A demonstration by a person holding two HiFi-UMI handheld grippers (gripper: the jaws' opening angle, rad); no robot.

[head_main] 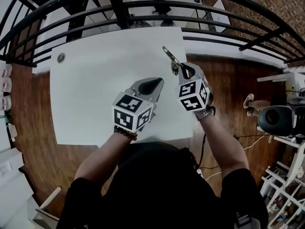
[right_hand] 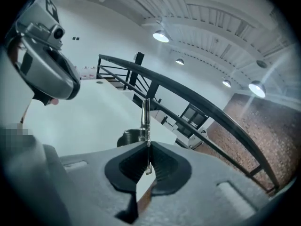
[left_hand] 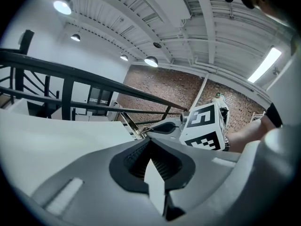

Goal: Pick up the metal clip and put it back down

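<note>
Right claw (head_main: 180,70): clamped on metal clip (head_main: 168,54), clip upright above white tabletop (head_main: 95,94). Left claw (head_main: 157,84): closed, empty, hovered just beside.

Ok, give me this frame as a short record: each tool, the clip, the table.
left tool: shut, nothing between its jaws, over the table
right tool: shut on the metal clip
metal clip: pinched at one end, the rest sticking out past the jaws, apparently lifted
table: white, small round object near its far left corner

Slim silvery metal clip (right_hand: 145,117) juts out lengthwise, pinched by the right hand-held gripper (right_hand: 147,147).
</note>
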